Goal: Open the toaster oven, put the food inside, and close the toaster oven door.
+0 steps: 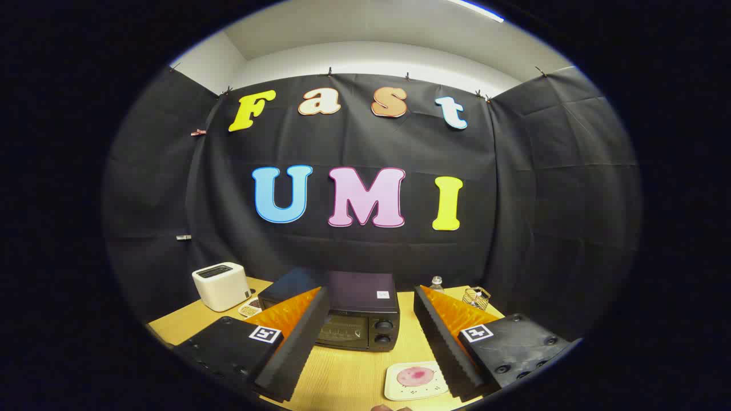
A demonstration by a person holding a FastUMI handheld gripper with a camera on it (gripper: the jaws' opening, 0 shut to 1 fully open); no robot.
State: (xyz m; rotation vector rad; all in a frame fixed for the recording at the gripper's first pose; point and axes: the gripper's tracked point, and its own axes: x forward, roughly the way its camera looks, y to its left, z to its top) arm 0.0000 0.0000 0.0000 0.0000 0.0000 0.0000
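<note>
A black toaster oven (358,319) stands on the wooden table (348,377), its glass door shut and two knobs on its right side. It sits beyond my fingers, partly hidden behind the left finger (291,348). A pink round piece of food (416,375) lies on a small cream plate (400,388) in front of the oven, just inside the right finger (445,348). My gripper (368,374) is open, held above the table with nothing between the fingers.
A white pop-up toaster (220,285) stands at the table's back left, with a small patterned dish (249,309) beside it. A clear bottle (437,283) and a wire basket (476,297) stand at the back right. Black cloth walls enclose the table.
</note>
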